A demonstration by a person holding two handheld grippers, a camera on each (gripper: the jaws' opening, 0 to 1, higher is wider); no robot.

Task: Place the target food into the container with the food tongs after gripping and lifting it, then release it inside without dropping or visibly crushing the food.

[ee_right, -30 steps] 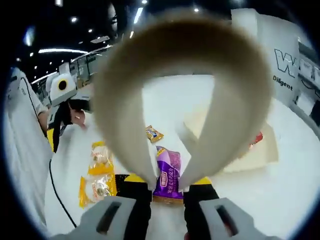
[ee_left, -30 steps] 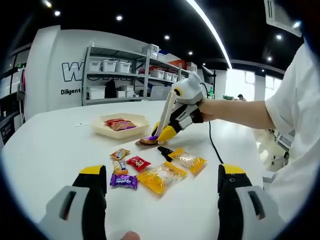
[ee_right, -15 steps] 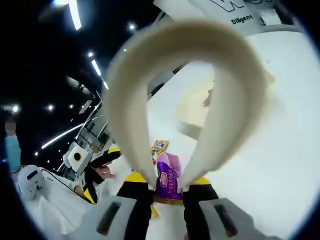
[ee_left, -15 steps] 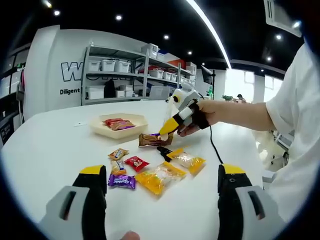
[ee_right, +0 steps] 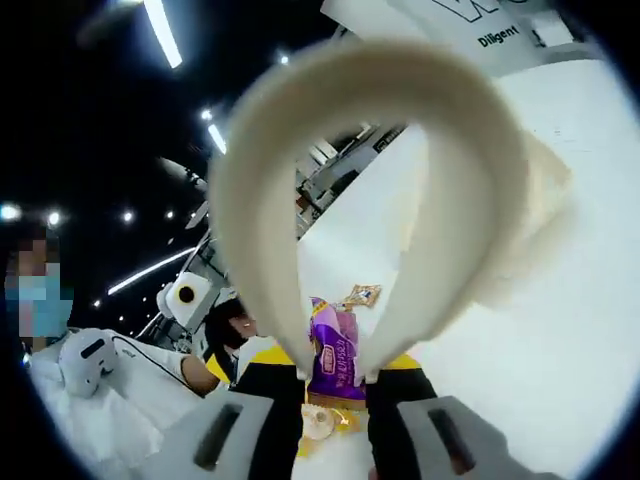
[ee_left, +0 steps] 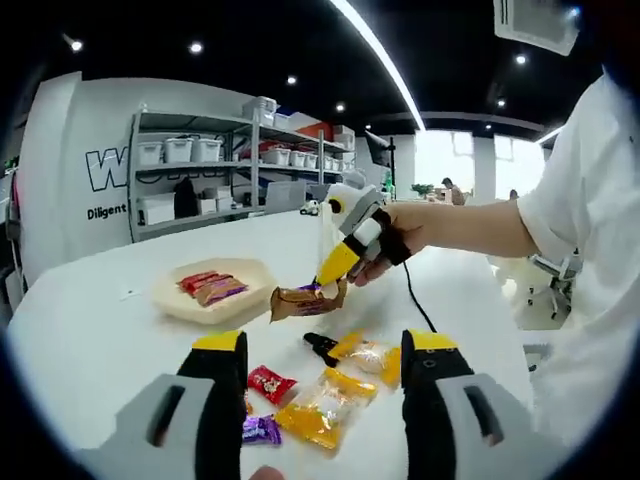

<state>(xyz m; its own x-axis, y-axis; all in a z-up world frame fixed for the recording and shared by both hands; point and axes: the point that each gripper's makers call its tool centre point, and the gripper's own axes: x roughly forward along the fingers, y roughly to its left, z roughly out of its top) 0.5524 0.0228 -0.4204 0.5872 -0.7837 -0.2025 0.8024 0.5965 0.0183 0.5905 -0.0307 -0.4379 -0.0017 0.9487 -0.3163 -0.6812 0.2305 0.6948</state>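
A white table [ee_left: 90,330] carries a shallow beige tray [ee_left: 211,306] holding a few wrapped snacks, set toward the far left edge. Loose snacks [ee_left: 322,408] lie scattered near the front edge. In the left gripper view, the right gripper [ee_left: 345,258] hangs above the table just right of the tray, clamping cream tongs [ee_right: 370,190]. The tongs are squeezed narrow, their tips pinching a purple-and-brown snack packet [ee_left: 306,299] lifted clear of the table, beside the tray's right rim. The left gripper [ee_left: 322,360] hovers with jaws parted, grasping nothing.
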